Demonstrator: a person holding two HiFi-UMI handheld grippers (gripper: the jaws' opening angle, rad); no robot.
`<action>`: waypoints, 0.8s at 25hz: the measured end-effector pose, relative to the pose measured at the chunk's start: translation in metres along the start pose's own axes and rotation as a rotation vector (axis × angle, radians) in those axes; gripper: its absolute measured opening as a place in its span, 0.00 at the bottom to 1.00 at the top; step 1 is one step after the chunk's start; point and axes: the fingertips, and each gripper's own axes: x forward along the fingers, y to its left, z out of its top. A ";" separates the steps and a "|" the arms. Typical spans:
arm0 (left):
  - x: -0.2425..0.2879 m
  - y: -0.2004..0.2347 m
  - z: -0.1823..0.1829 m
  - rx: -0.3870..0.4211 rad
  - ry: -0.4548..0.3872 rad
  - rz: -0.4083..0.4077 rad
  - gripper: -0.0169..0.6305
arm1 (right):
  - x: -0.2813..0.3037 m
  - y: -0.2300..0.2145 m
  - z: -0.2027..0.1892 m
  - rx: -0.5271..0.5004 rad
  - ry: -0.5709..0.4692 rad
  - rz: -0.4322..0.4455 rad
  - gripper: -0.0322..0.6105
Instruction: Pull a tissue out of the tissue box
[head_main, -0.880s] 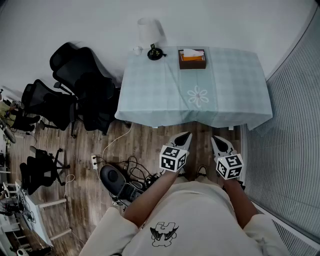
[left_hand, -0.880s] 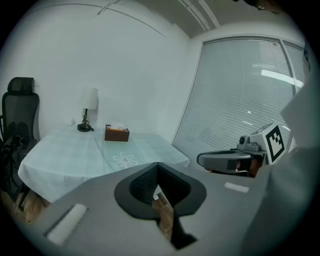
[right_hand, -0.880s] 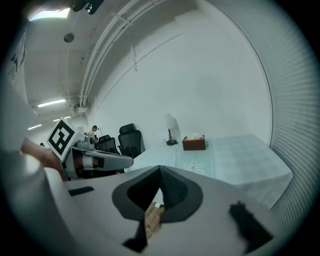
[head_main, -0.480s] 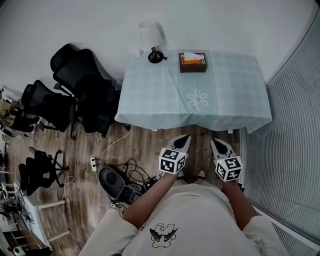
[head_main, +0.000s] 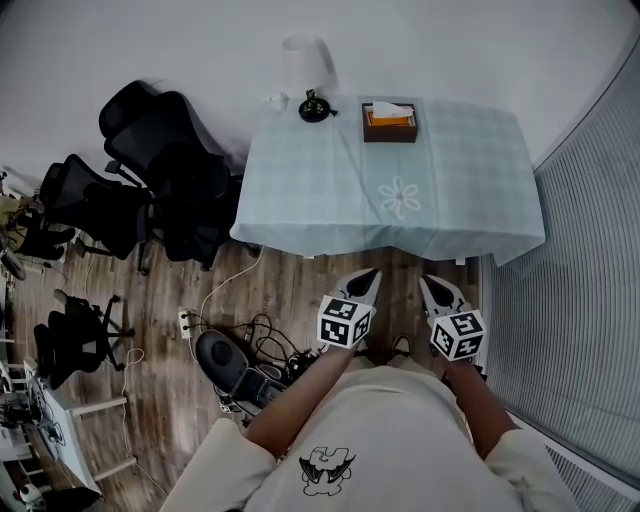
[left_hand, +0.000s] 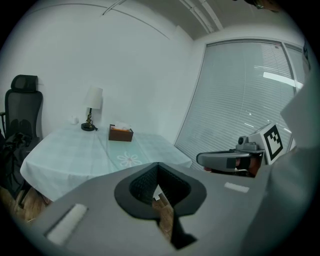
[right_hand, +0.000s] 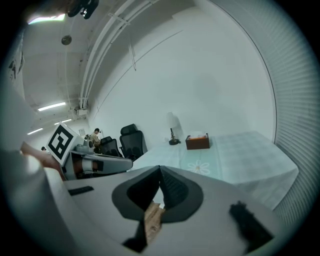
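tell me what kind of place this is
Likely an office or workroom: black mesh office chairs cluster by the wall, white slatted blinds cover the window, and a table under a pale green checked cloth holds a brown tissue box.

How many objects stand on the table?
3: a white-shaded black lamp at the far-left corner, a small white object beside it, a brown tissue box further right.

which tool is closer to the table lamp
Left. In the head view the left tool hangs short of the table, below and slightly right of the table lamp; the right tool is farther to the right.
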 end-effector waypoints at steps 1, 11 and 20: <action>-0.002 0.004 -0.001 -0.001 0.000 0.002 0.03 | 0.003 0.002 0.000 -0.005 0.005 -0.005 0.07; -0.014 0.040 -0.011 -0.001 0.019 -0.020 0.03 | 0.045 0.023 -0.008 -0.002 0.046 -0.057 0.07; 0.028 0.079 0.011 -0.032 0.019 -0.008 0.03 | 0.093 -0.016 0.007 0.001 0.062 -0.063 0.07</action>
